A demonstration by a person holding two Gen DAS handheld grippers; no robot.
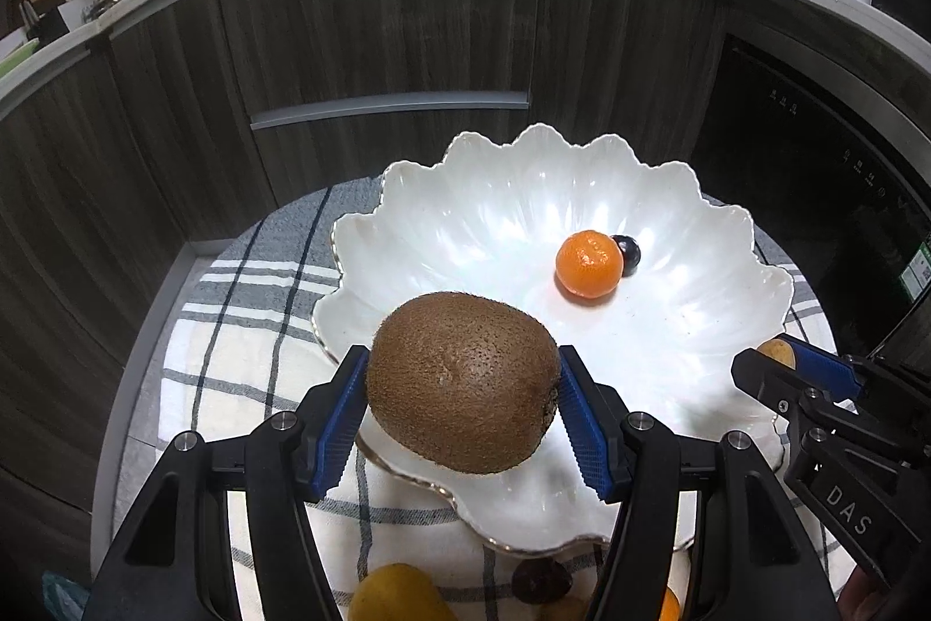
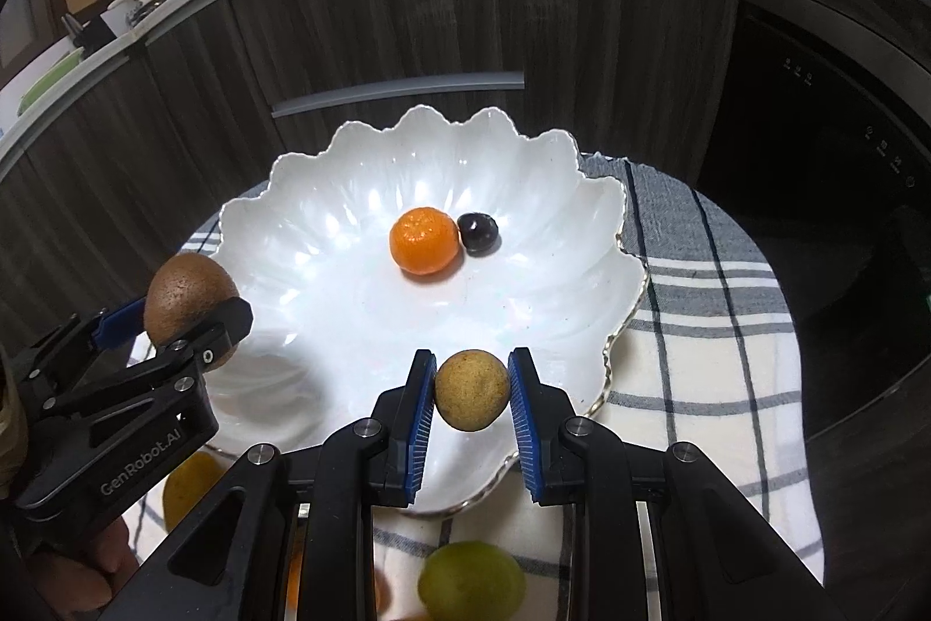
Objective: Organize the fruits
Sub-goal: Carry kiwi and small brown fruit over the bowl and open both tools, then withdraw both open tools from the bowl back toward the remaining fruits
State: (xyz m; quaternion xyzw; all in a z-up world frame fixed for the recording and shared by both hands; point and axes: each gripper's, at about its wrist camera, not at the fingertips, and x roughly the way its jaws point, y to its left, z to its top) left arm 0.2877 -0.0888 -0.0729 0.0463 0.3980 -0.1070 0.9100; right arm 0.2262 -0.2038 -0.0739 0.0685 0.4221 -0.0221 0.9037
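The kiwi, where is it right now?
The kiwi is clamped between the left gripper fingers, held over the near-left rim of the white scalloped bowl. In the right wrist view it sits at the left, well short of the mandarin.

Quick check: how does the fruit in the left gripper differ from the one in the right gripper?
The kiwi is larger, oval and dark fuzzy brown; the small round fruit is paler, yellowish tan and smooth-looking. The left gripper stands wider around the kiwi, while the right gripper is nearly closed on its fruit. Both are clamped between blue pads over the near edge of the white bowl.
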